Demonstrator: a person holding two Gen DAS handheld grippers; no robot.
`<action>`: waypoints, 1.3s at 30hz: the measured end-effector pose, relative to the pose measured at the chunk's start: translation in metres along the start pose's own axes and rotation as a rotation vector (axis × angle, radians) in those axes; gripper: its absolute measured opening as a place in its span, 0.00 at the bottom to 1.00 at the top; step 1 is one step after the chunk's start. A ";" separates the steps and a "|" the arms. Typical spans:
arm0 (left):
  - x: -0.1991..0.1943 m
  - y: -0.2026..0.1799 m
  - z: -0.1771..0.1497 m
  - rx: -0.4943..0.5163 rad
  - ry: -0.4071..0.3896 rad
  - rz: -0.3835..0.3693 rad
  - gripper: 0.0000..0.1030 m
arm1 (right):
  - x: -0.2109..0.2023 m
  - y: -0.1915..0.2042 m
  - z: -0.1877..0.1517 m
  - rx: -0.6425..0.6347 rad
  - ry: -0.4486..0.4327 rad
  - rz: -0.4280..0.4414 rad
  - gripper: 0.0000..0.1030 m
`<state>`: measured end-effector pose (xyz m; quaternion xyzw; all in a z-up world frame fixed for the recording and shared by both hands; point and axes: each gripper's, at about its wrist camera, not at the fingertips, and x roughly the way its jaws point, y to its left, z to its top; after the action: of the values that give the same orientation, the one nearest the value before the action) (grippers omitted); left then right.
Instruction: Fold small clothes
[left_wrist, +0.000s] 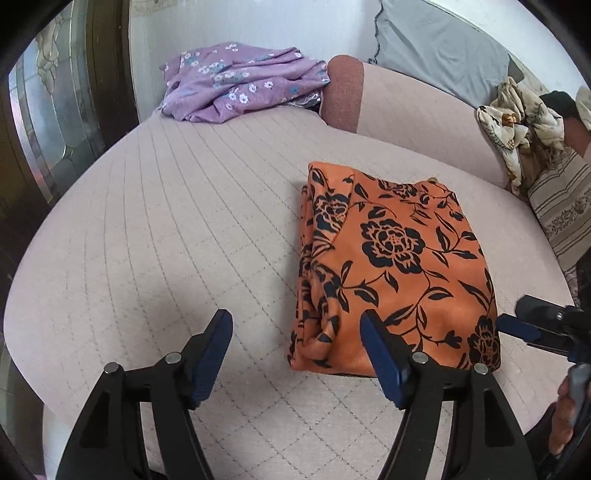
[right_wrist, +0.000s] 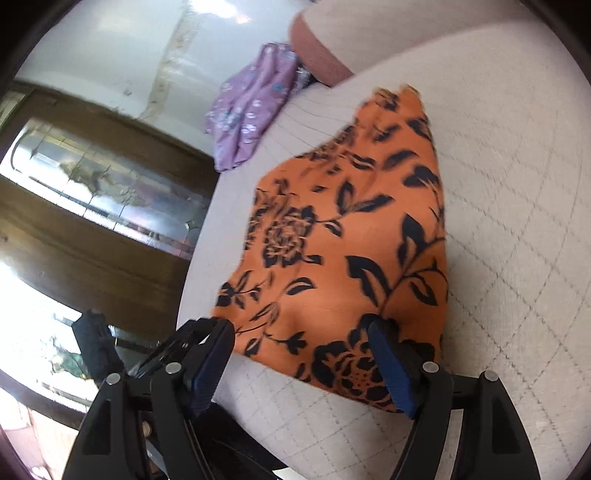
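Observation:
An orange garment with a black flower print (left_wrist: 395, 258) lies folded into a thick rectangle on the quilted pale pink bed (left_wrist: 166, 221). My left gripper (left_wrist: 295, 326) hovers open at the garment's near left corner. Its right finger (left_wrist: 380, 350) overlaps the near edge, while the left finger is over bare quilt. The right gripper (left_wrist: 532, 326) shows at the garment's near right corner. In the right wrist view, blurred, the same garment (right_wrist: 351, 240) lies ahead. My right gripper (right_wrist: 301, 328) stands open over its near edge without pressing on it.
A crumpled purple floral garment (left_wrist: 236, 81) lies at the far end of the bed beside a pink bolster (left_wrist: 343, 92). Cream patterned cloth (left_wrist: 517, 125) and a striped pillow (left_wrist: 561, 206) sit at the right. A wooden door with glass (left_wrist: 55, 110) stands left. A hand (left_wrist: 565, 413) holds the right tool.

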<state>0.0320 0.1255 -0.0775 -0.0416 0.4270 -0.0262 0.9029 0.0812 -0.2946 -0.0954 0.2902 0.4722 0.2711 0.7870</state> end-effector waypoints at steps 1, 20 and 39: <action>-0.001 0.000 0.001 -0.001 -0.002 0.001 0.70 | -0.003 0.002 -0.002 -0.005 -0.007 -0.001 0.76; 0.042 0.020 0.047 -0.146 0.049 -0.223 0.81 | -0.027 -0.051 0.014 0.107 -0.086 -0.025 0.76; 0.108 -0.025 0.073 -0.088 0.226 -0.377 0.29 | 0.068 -0.023 0.090 -0.014 0.046 -0.062 0.32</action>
<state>0.1564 0.0955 -0.1124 -0.1568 0.5108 -0.1801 0.8258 0.1938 -0.2808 -0.1165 0.2634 0.4970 0.2565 0.7860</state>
